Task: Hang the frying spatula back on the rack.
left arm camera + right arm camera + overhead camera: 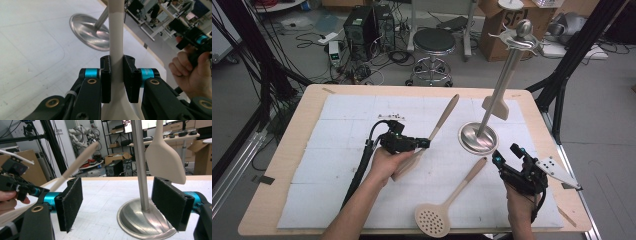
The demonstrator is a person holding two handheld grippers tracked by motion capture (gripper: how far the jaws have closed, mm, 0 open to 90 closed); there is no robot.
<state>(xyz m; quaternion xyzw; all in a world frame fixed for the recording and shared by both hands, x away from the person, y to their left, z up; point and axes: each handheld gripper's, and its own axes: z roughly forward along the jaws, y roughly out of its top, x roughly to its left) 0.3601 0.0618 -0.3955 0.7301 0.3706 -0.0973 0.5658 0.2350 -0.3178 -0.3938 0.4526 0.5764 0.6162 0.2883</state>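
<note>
Three utensils, one stand. My left gripper (426,143) is clamped on the spatula (443,119) at the handle's neck, tilted, handle end raised toward the stand (477,139); my hand hides most of the blade. In the left gripper view the handle's top is cut off. My right gripper (117,202) holds nothing, jaws wide, just beside the stand's base. Second spatula (496,107) hangs on the stand. Skimmer (433,220) lies flat at the near edge.
</note>
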